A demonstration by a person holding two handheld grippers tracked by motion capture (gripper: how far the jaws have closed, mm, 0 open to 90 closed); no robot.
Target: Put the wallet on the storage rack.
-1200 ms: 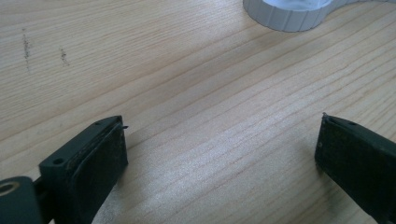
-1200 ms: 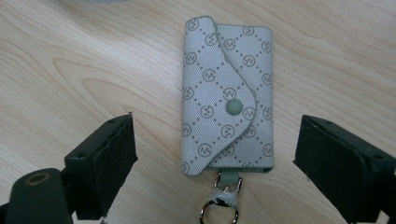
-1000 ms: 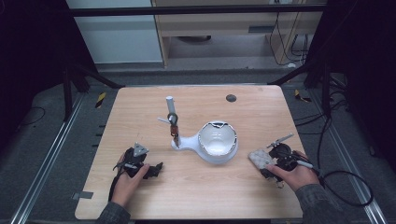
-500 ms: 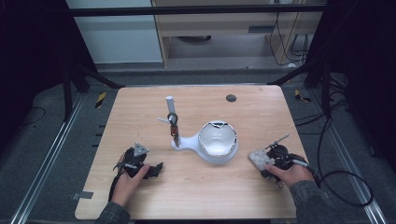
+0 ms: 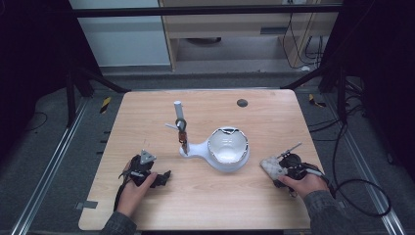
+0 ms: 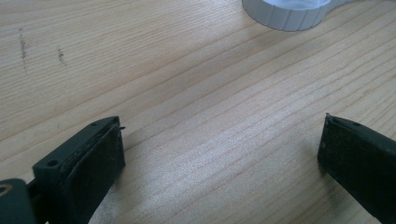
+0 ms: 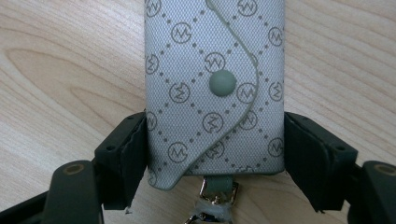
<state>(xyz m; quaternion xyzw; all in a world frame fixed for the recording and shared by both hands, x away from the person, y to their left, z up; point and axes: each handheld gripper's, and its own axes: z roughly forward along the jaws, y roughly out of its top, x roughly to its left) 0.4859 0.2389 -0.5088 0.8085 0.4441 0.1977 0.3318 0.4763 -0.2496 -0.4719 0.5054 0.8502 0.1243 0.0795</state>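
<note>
Bowl (image 5: 228, 149) and stand (image 5: 182, 129) sit beside pouch (image 7: 214, 88).

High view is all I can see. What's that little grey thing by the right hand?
Observer: A grey fabric key pouch printed all over with small round logos.
Operator: Is it closed up?
Observer: Yes, its curved flap lies shut, with a round snap button in the middle.
Operator: Is the gripper grabbing it?
Observer: The right gripper has just been closing its jaws. The pouch sits between them, with a pad against each side.
</note>
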